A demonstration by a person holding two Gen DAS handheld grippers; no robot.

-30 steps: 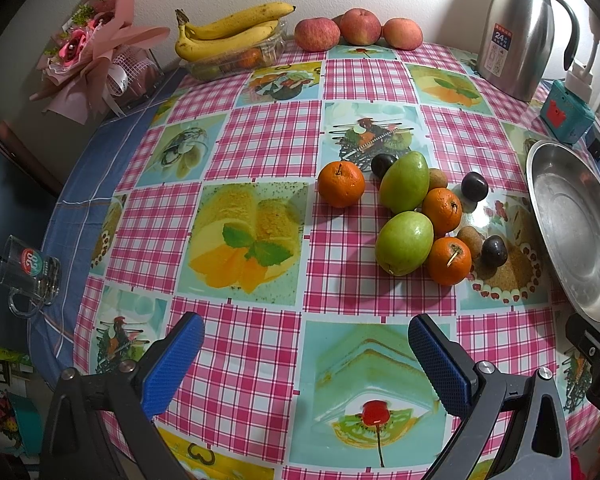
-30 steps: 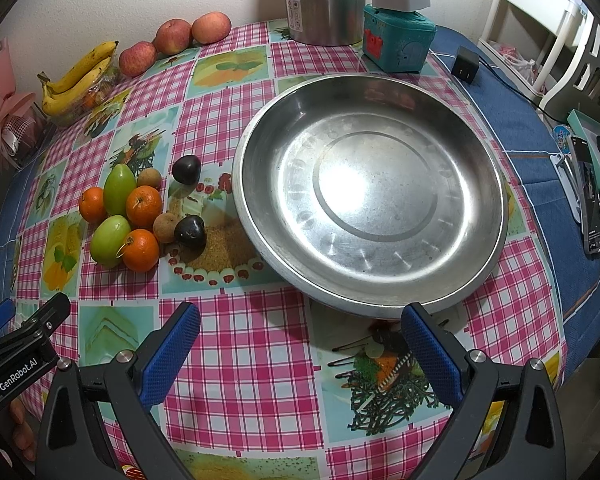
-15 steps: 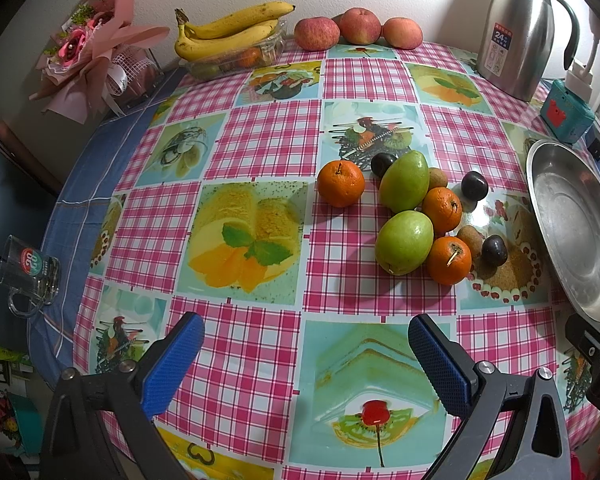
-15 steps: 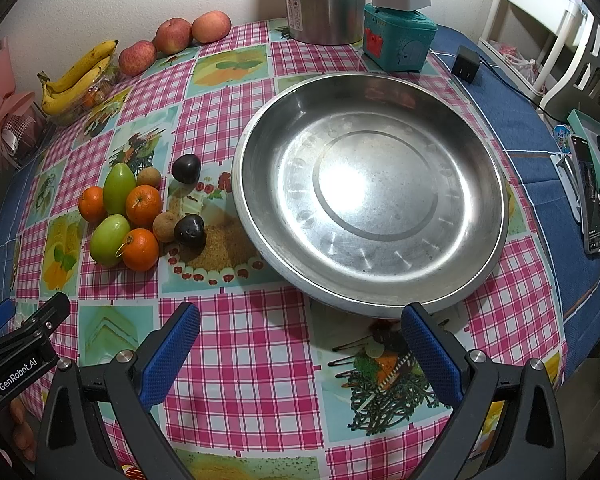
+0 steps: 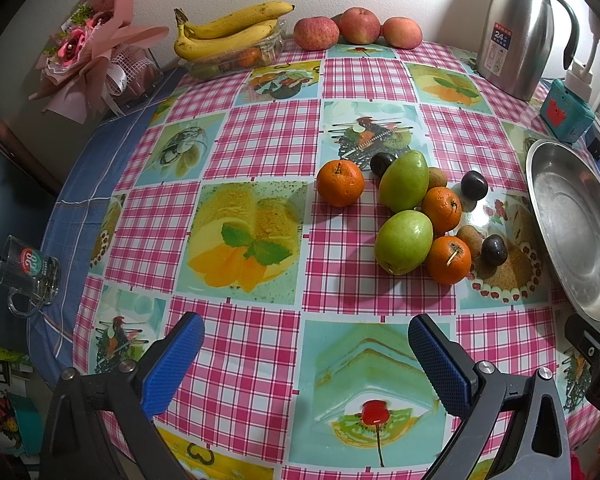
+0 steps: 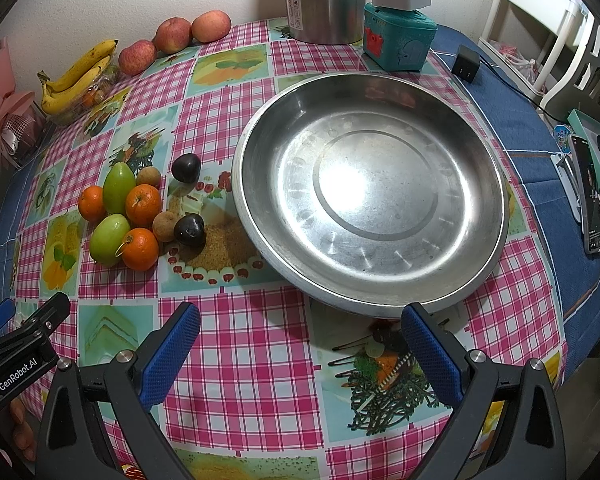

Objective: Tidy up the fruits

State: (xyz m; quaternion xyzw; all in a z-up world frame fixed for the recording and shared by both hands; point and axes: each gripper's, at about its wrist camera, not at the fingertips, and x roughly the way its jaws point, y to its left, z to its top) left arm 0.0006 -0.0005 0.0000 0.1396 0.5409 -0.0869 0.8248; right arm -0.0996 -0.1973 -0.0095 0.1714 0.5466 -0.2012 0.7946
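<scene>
A heap of fruit lies mid-table: two green mangoes [image 5: 404,242] [image 6: 109,239], three oranges [image 5: 340,182] [image 6: 140,249], small brown fruits [image 5: 469,239] and dark plums [image 5: 494,249] [image 6: 189,229]. To its right stands a big bare steel dish [image 6: 370,188] [image 5: 568,220]. My left gripper [image 5: 306,364] hovers open over the near tablecloth, short of the heap. Also open, my right gripper [image 6: 300,350] is just in front of the dish's near rim. Both hold nothing.
Bananas on a clear box [image 5: 228,36] and three apples [image 5: 356,26] line the back wall. A steel thermos [image 5: 520,28], a teal box [image 6: 398,38], a pink bouquet [image 5: 88,48] and a glass mug [image 5: 28,276] stand around the edges. A phone [image 6: 588,196] lies at the right edge.
</scene>
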